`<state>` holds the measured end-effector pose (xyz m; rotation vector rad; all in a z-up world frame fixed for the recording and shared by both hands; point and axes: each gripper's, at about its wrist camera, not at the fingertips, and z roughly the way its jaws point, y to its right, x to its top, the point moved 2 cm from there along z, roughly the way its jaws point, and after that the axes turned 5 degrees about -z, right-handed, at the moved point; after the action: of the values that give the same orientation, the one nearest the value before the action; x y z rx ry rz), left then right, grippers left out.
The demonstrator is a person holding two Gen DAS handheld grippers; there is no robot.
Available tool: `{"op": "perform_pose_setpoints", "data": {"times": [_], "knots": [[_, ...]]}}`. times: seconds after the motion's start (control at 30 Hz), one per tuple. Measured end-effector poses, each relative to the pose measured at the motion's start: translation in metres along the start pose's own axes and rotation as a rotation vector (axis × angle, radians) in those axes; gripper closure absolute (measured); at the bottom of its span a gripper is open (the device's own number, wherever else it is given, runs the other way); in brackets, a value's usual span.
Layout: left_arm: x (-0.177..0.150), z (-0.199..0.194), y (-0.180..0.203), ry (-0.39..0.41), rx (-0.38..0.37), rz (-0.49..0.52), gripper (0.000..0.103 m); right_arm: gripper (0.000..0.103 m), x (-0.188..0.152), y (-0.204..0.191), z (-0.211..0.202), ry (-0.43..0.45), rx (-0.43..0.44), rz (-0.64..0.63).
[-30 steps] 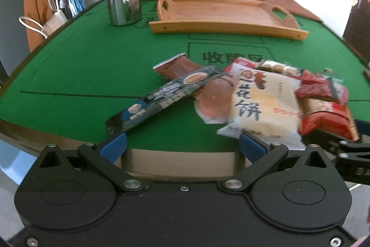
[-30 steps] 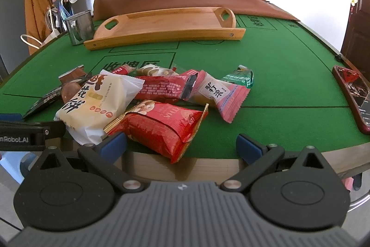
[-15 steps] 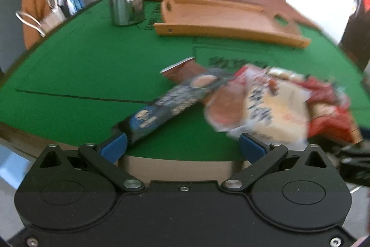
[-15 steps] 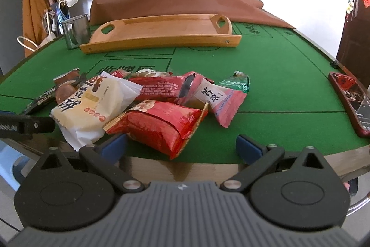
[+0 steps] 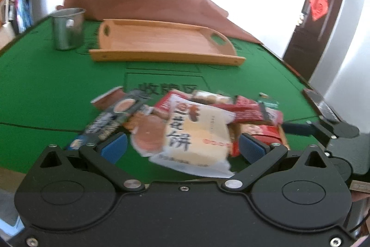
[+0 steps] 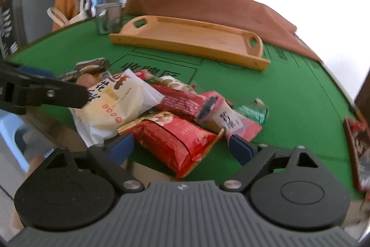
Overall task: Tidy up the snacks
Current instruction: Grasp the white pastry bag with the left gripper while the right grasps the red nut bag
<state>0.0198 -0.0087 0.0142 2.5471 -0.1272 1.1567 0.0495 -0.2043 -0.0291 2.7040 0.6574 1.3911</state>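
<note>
Your left gripper [image 5: 182, 149] hangs over the near edge of the green bench [image 5: 46, 89] with its blue fingers [image 5: 114, 147] spread wide; the cream pastry packet [image 5: 198, 133] lies between them, but the pads do not press on it. Your right gripper [image 6: 181, 147] has its fingers [image 6: 122, 146] apart too, and they have just been closing a little; the red snack bag [image 6: 175, 140] lies between them, not yet pinched.

The snacks sit in one loose heap at the near edge of the bench. Beside the cream packet, to the left, lie a round brownish cake in clear wrap [image 5: 148, 133] and a long dark sachet [image 5: 108, 124], with a brown wrapper [image 5: 107, 100] just behind. Across the middle of the heap lies a long red bar packet [image 6: 185, 103], overlapping a pink-and-white packet [image 6: 233, 123], and a small green packet [image 6: 254, 111] sits at the far right of the pile.

Farther back, well apart from the heap, the wooden tray [image 5: 161, 43] with cut-out handles holds nothing. Just left of it stands a steel mug [image 5: 67, 28]; what is in it cannot be seen. Behind both lies a brown cloth [image 5: 150, 6] along the far edge.
</note>
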Motion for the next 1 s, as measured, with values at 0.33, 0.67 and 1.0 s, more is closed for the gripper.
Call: {"op": "perform_pose_setpoints", "data": {"times": [0.33, 0.67, 1.0], "knots": [[0.002, 0.018, 0.010, -0.059, -0.012, 0.027, 0.028, 0.024, 0.009, -0.005, 0.002, 0.026, 0.036, -0.137], [0.005, 0.015, 0.013, -0.055, -0.027, 0.054, 0.024, 0.023, 0.013, 0.004, -0.004, 0.030, 0.038, -0.139], [0.000, 0.035, 0.020, -0.091, -0.043, 0.062, 0.007, 0.017, 0.009, 0.019, -0.011, 0.015, 0.004, -0.116]]}}
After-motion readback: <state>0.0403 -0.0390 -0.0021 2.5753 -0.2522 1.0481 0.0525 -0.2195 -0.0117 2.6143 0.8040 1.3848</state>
